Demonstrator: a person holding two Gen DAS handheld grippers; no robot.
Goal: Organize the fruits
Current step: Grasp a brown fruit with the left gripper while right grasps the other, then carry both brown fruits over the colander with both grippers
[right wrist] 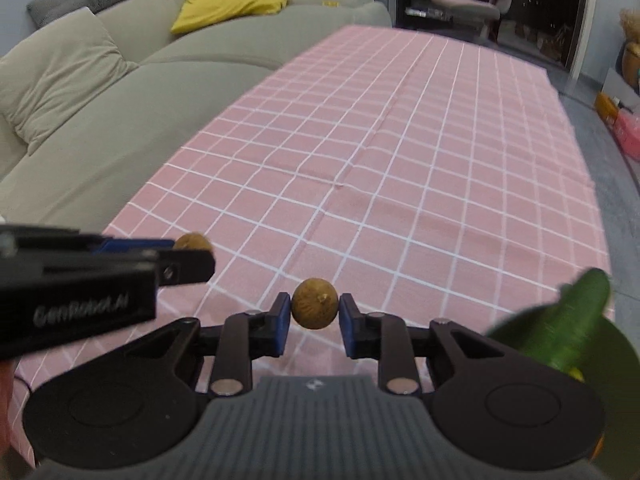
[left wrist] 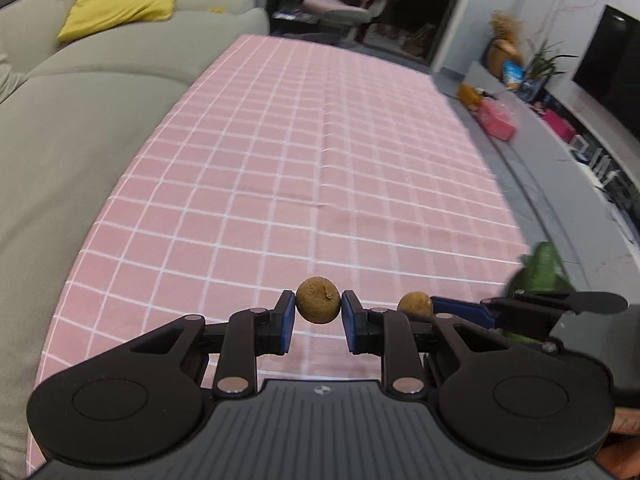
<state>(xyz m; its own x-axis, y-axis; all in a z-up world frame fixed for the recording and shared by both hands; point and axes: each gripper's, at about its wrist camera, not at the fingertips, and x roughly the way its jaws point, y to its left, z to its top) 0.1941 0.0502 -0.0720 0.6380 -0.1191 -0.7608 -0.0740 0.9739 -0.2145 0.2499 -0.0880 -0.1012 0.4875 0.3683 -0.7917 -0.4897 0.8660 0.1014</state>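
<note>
two grippers, one small fruit each. left wrist view: left gripper angled down over the pink checked cloth, blue pads pinching a round, rough brown longan low centre, clear of the cloth. right gripper enters from lower right, side-on, its own fruit at the tip. cloth runs bare to the far edge; grey sofa along the left. blurred green fruit at right edge.

right wrist view: right gripper same downward tilt, pads clamped on the second longan, stem nub facing camera. left gripper comes in from the left edge, its longan at the tip. smooth green fruit lower right, blurred.
</note>
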